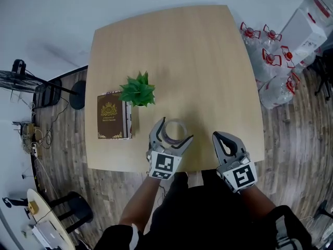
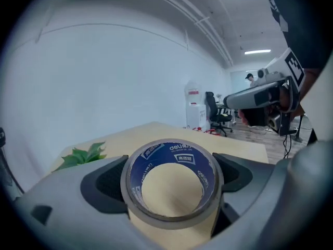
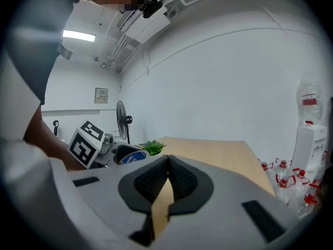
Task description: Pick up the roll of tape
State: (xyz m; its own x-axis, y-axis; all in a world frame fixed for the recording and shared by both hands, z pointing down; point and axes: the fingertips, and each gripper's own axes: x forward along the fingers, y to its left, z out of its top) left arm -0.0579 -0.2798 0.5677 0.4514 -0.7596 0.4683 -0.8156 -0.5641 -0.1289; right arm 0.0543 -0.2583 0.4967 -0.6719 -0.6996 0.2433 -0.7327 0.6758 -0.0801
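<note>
The roll of tape (image 1: pixel 175 130), clear-grey with a blue printed core, sits near the front edge of the wooden table (image 1: pixel 197 56). My left gripper (image 1: pixel 174 132) is closed around it, one jaw on each side. In the left gripper view the roll of tape (image 2: pixel 171 184) fills the gap and both dark pads (image 2: pixel 106 184) press its sides. I cannot tell whether it still touches the table. My right gripper (image 1: pixel 217 136) hovers at the table's front edge to the right, shut and empty (image 3: pixel 167 163). From there the tape (image 3: pixel 132 157) shows to its left.
A small green plant (image 1: pixel 138 90) and a brown book (image 1: pixel 111 116) stand left of the tape. Several water bottles (image 1: pixel 270 61) and a white box (image 1: pixel 304 27) are on the floor to the right. A fan (image 1: pixel 21 79) stands at the left.
</note>
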